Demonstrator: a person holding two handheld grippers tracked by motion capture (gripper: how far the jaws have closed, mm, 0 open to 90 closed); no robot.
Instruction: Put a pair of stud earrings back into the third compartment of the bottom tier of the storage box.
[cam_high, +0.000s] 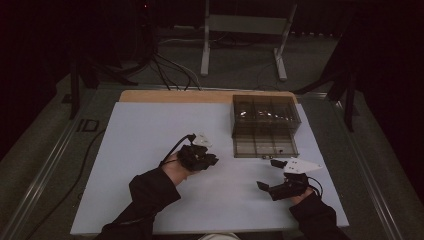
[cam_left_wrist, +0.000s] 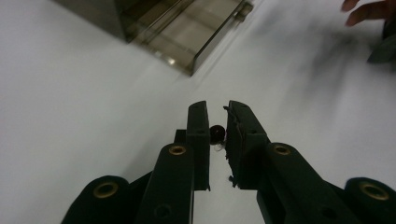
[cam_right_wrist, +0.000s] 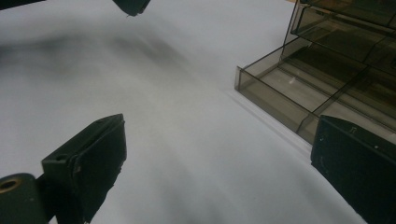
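Note:
My left gripper is shut on a small dark round bead, pinched between its two black jaws above the white sheet. In the high view the left gripper hovers near the middle of the table, left of the smoky clear drawer box. The box's bottom drawer is pulled out toward me, and it also appears in the left gripper view as a drawer at the top. My right gripper rests near the table's right front with its jaws wide apart and nothing between them; its view shows the drawer at right.
The white sheet covers the table, with a wooden edge at the back. Cables and a metal stand lie on the floor beyond. A hand's fingertips show at the top right of the left gripper view.

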